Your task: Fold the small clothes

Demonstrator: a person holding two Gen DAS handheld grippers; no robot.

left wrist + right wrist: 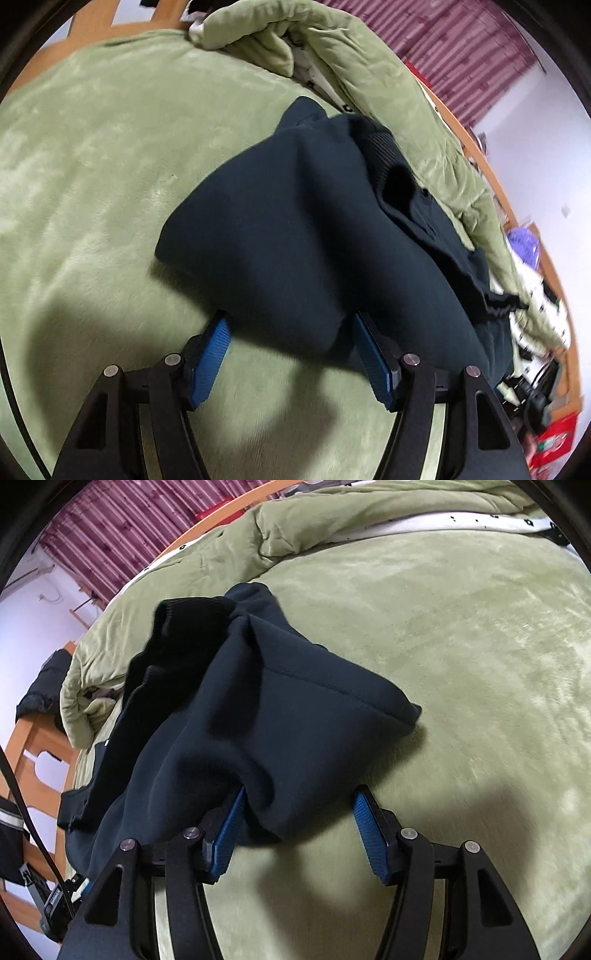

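A dark navy garment (295,229) with a ribbed black cuff (384,147) lies bunched on the green plush bed cover (92,166). My left gripper (290,325) is open, its blue pads (210,358) wide apart, with a fold of the garment's near edge lying between them. In the right wrist view the same garment (258,720) lies in a heap. My right gripper (299,801) is open too, and the cloth's near edge drapes over its left pad (227,834) and between the fingers.
A rumpled green quilt (369,74) with a white spotted lining is piled along the far side of the bed. The wooden bed frame (40,738) and a maroon curtain (122,528) lie beyond. Cluttered items (546,435) sit past the bed edge.
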